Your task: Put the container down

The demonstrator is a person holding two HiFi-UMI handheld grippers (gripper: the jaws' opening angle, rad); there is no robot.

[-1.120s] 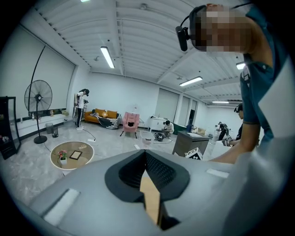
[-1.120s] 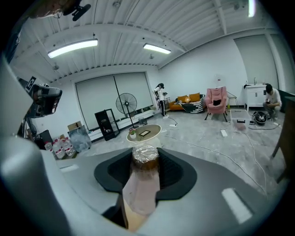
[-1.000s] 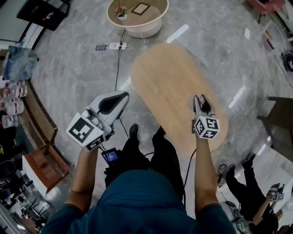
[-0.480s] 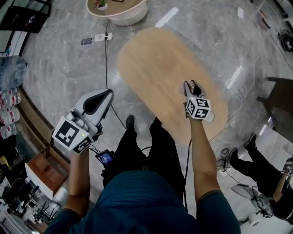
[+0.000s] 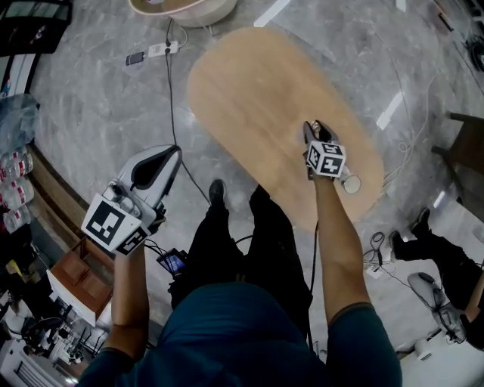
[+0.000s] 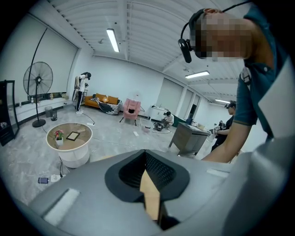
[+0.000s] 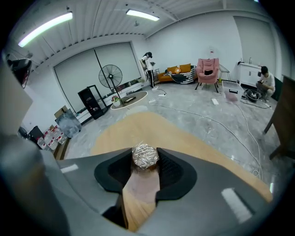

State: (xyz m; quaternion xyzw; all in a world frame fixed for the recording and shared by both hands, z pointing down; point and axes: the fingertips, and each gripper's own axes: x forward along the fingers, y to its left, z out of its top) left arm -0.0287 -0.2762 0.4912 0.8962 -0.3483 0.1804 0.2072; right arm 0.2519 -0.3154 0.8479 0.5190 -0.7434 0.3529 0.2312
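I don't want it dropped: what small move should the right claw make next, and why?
Probably ease the right claw straight down until the container rests on the wooden table, then open. Its jaws are shut on the container's crinkled shiny top above the tabletop; whether its base touches the wood yet cannot be told.

Oval table (image 5: 249,91), open wood ahead of right gripper (image 5: 312,128) — small round object (image 5: 352,184) near edge

The right gripper (image 5: 314,132) hangs over the table (image 5: 249,91) near its 4 o'clock edge, with the container (image 7: 145,156) between its jaws. The left gripper (image 5: 155,162) is off the table at 8 o'clock. A round table (image 5: 181,6) stands at 12 o'clock, seemingly just behind a power strip (image 5: 160,51).
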